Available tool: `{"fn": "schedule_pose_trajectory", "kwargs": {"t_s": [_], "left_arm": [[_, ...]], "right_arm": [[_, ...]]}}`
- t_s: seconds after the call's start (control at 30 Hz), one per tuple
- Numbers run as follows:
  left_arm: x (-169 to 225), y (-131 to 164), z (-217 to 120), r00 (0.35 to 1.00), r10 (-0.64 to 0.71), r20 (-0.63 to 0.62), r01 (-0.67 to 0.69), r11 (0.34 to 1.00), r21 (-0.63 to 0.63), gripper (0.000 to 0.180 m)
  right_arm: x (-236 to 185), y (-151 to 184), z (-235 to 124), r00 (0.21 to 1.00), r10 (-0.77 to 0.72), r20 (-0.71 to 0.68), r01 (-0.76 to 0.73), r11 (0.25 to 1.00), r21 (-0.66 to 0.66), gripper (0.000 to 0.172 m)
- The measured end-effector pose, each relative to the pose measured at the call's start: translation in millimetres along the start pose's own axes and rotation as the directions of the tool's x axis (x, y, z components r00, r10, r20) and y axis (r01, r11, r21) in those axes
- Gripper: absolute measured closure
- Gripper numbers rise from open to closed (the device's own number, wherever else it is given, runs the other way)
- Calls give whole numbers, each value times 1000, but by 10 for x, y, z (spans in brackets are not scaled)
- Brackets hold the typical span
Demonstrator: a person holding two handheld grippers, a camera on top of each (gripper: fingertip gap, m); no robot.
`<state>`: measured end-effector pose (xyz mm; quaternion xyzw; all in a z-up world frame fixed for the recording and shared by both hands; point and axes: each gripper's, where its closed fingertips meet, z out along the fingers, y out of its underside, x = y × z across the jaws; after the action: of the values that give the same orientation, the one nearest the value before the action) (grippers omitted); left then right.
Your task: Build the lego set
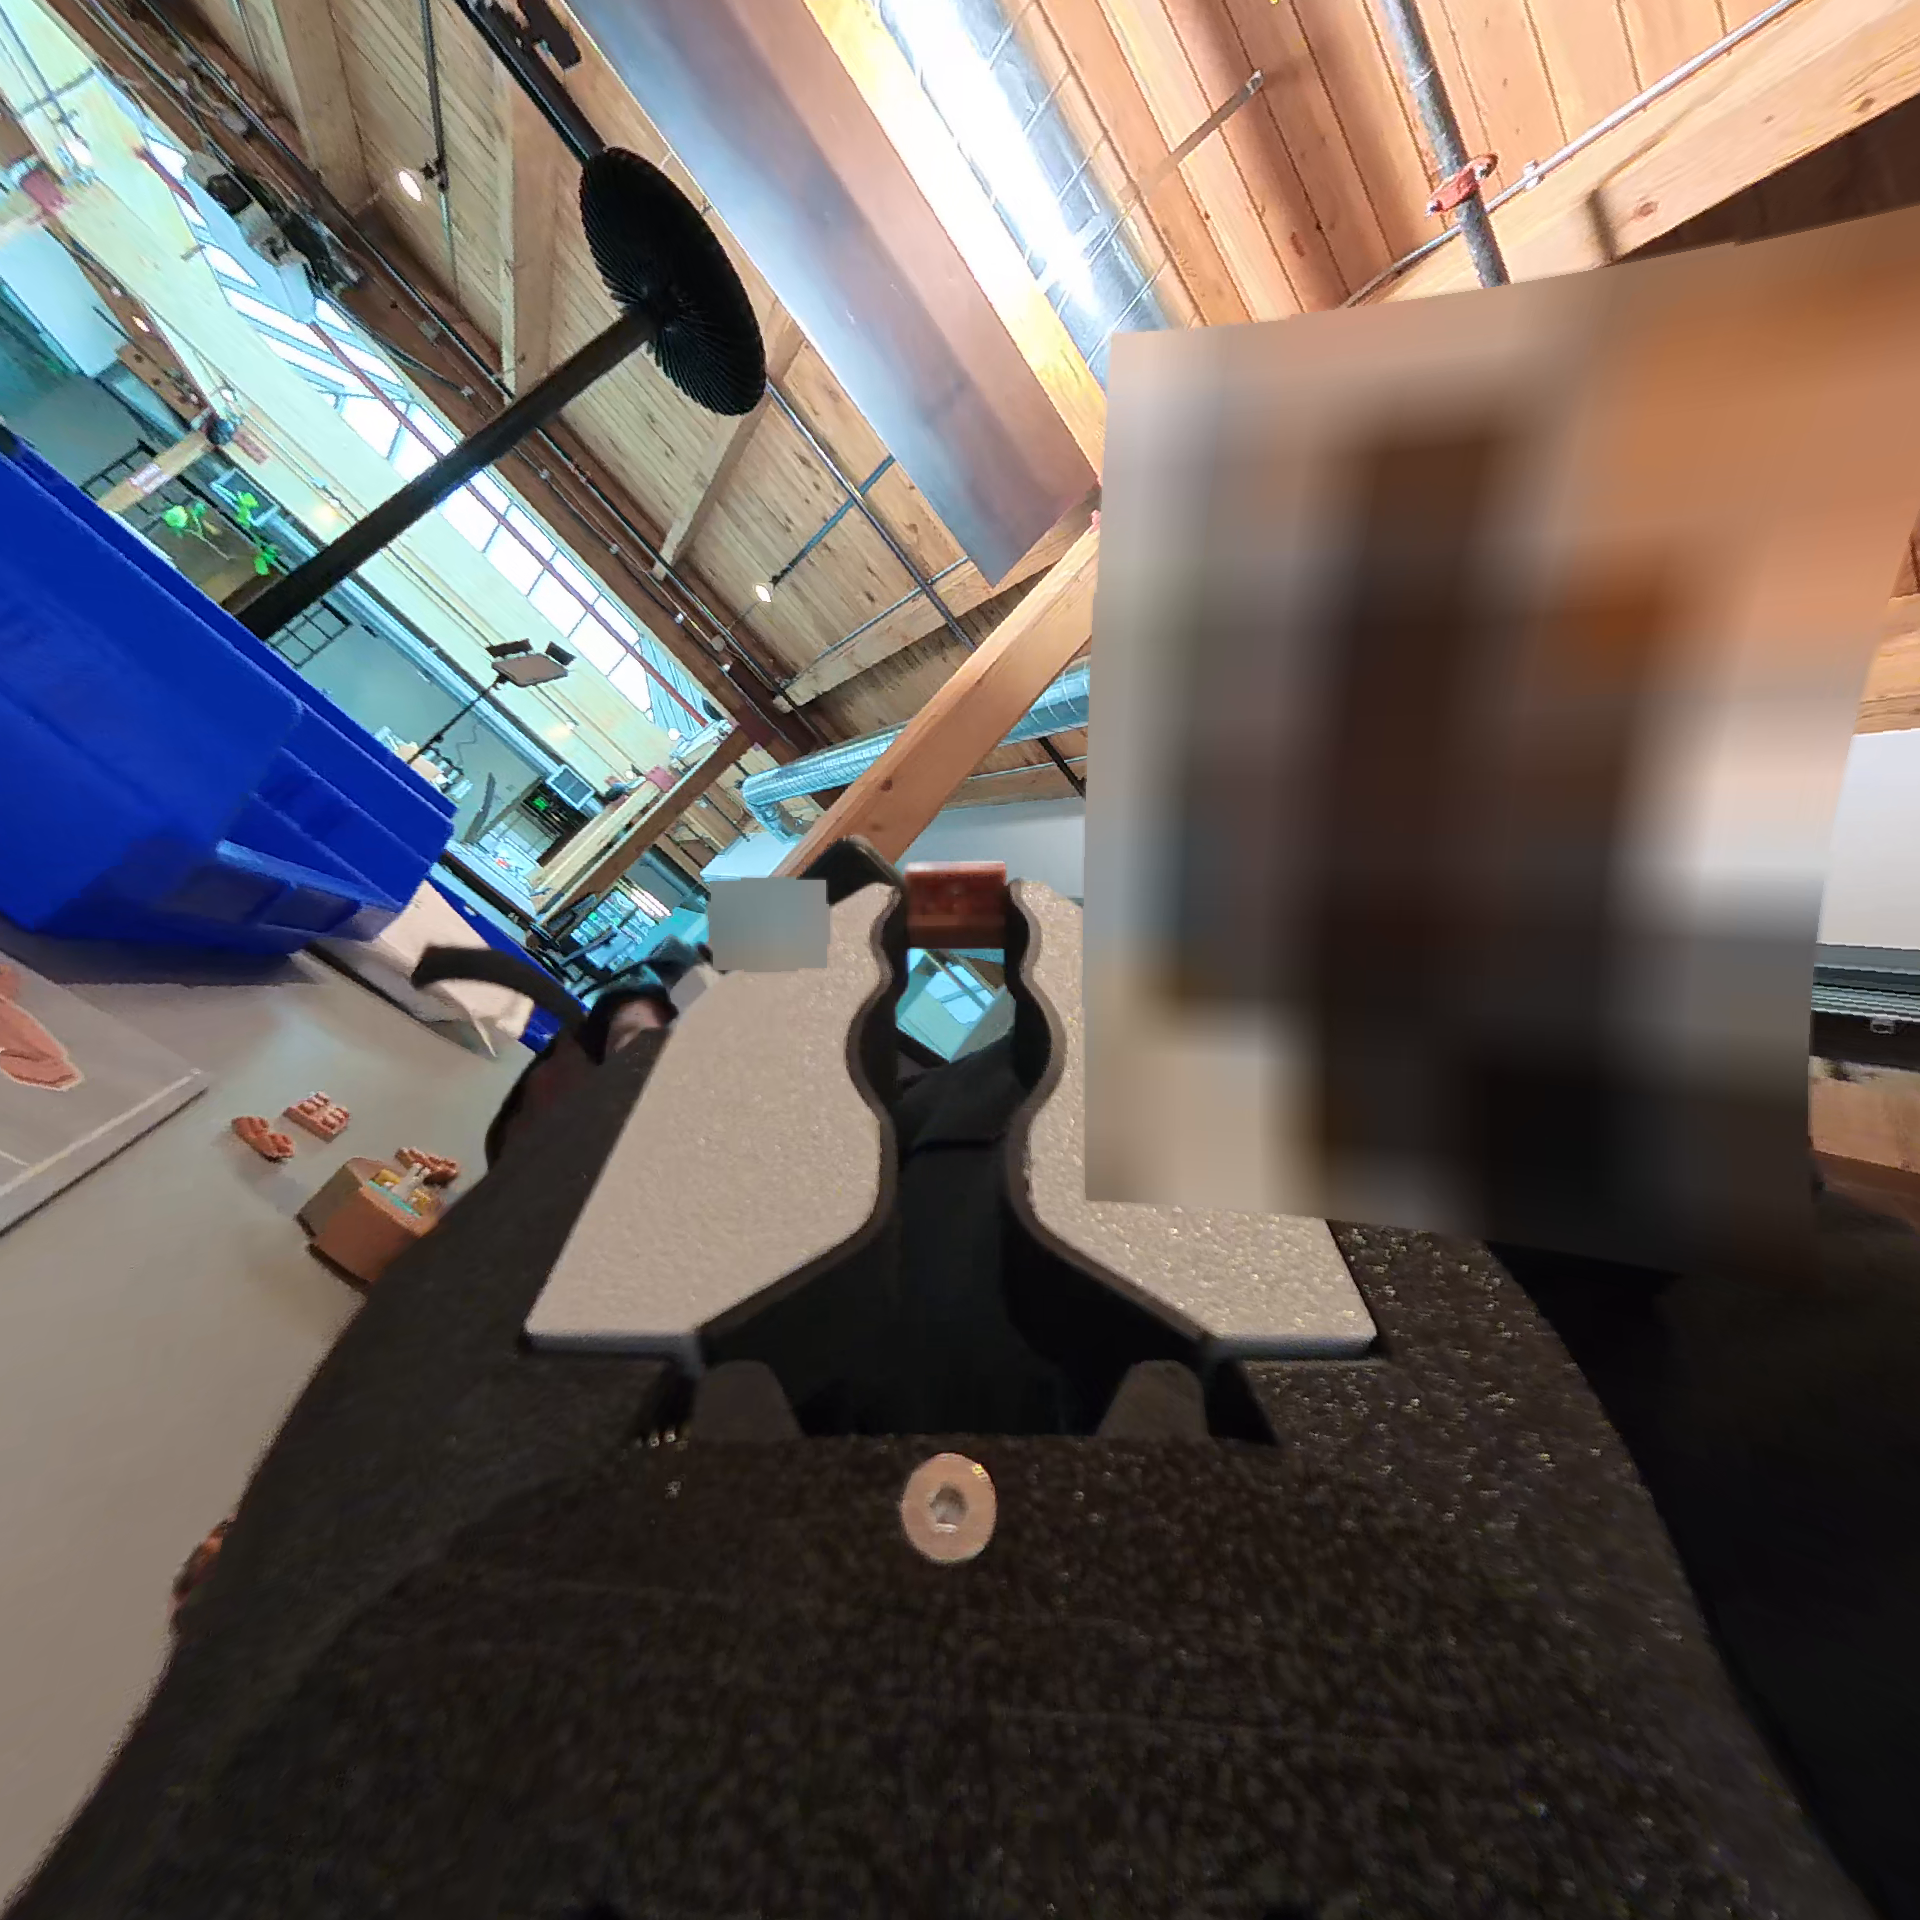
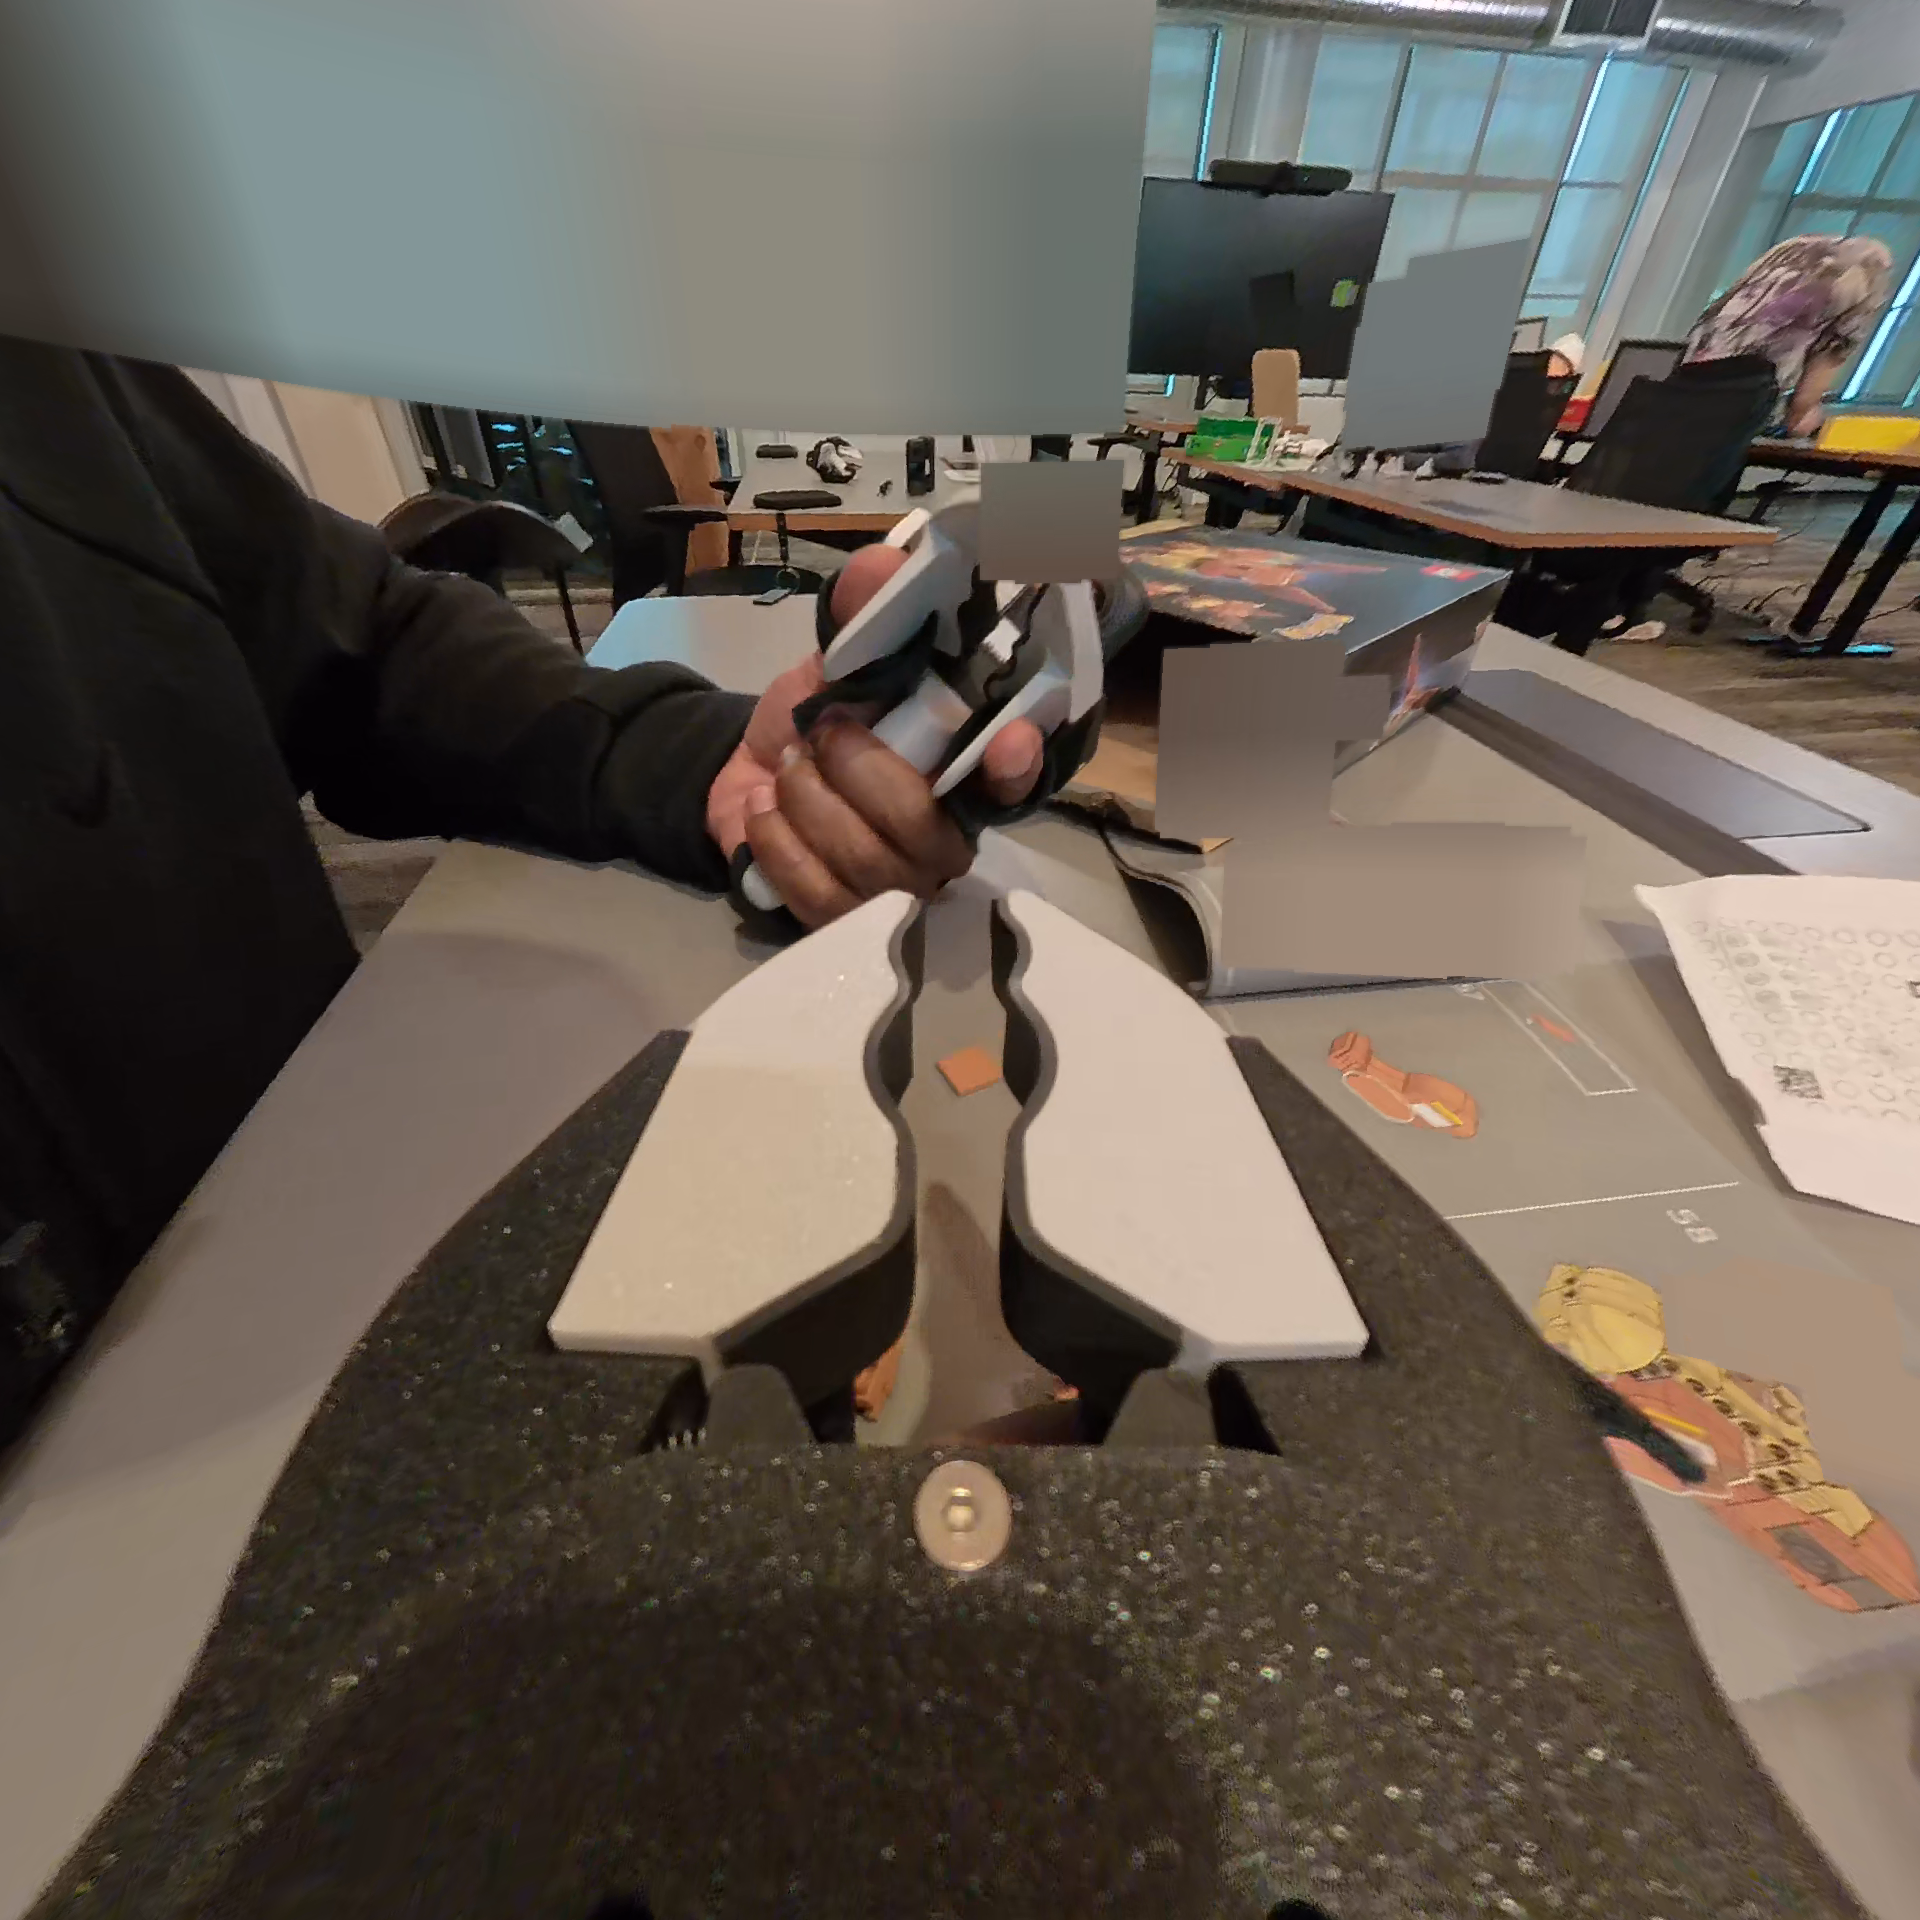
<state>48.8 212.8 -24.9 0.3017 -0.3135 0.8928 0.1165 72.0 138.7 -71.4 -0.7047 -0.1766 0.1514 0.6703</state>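
The left tongs [image 1: 956,906], tilted toward the ceiling, pinch a small reddish-brown brick [image 1: 954,902] between their tips. The right tongs [image 2: 958,914] stand narrowly parted and bare above the grey surface [image 2: 499,1039], where a flat orange tile [image 2: 968,1068] lies beneath them; more reddish-brown bricks [image 1: 312,1124] wait at nine o'clock in the left wrist view.

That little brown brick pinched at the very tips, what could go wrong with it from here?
The brown brick sits only at the tip ends of the left hand-held gripper, raised well above the table, so it might slip out and fall. It could land among the loose brown pieces and be hard to tell apart.
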Motion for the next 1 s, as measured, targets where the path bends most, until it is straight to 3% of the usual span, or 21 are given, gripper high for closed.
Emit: {"fn": "schedule_pose_trajectory", "kwargs": {"t_s": [0.23,0.43,0.7,1.0], "left_arm": [[-130,319,211,997,-30,78,40,991,-131,164],[-156,504,291,992,-56,110,76,979,-189,164],[-194,704,314,983,-95,157,138,948,-287,164],[-253,717,293,972,-115,205,171,944,-284,163]], "right_arm": [[160,-180,117,991,-110,-75,112,993,25,150],[-5,-246,288,961,-274,36,273,961,30,145],[-150,-242,302,923,-364,124,362,931,40,146],[-140,-134,319,958,-254,132,261,965,-34,155]]}}
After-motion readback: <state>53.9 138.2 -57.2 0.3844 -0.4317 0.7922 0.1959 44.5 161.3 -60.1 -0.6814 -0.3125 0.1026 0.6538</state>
